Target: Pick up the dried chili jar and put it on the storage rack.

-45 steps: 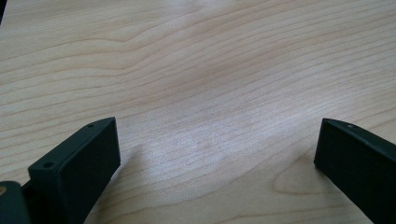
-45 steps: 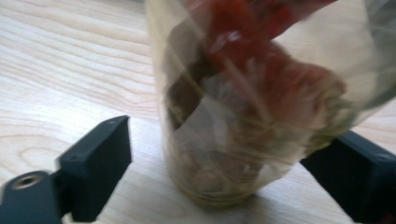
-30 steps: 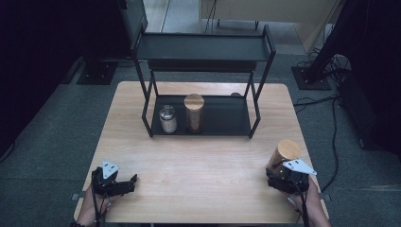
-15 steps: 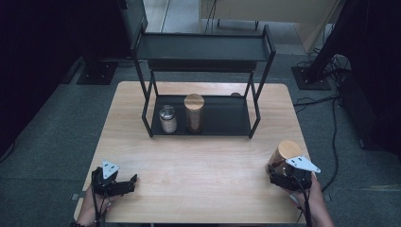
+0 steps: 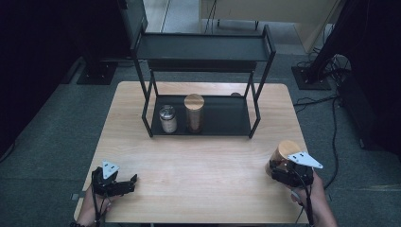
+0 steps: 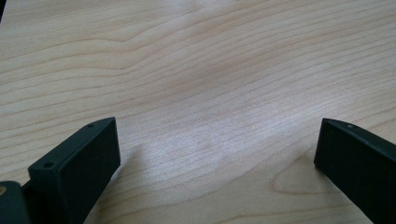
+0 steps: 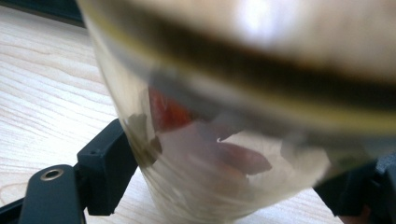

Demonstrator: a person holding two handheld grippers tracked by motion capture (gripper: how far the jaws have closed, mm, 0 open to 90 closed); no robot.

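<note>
the right hand-held gripper (image 5: 283,166), at the near right corner of the pale wooden counter (image 5: 203,161), has just been closing its jaws, and the clear glass jar with a round wooden lid (image 5: 286,152) now stands between them; in the right gripper view the jar's wall (image 7: 224,158) fills the gap, with one black jaw against its left side and the other at its right, so the pads appear to press on the glass. compared with the frames of a second ago, the jar tilts slightly more towards the gripper while its place on the counter is almost unchanged. reddish-brown contents are visible through the glass, blurred. the left hand-held gripper (image 5: 116,182) rests at the near left corner, jaws wide apart over bare wood, holding nothing. farther back stands a black two-tier metal rack (image 5: 257,101); its lower shelf carries a small glass jar with a metal lid (image 5: 168,118) and, just beside it, a taller jar with a wooden lid (image 5: 194,112). the fresh grip suggests that a lift towards the rack comes next; free space remains on the lower shelf to the right of the taller jar.
</note>
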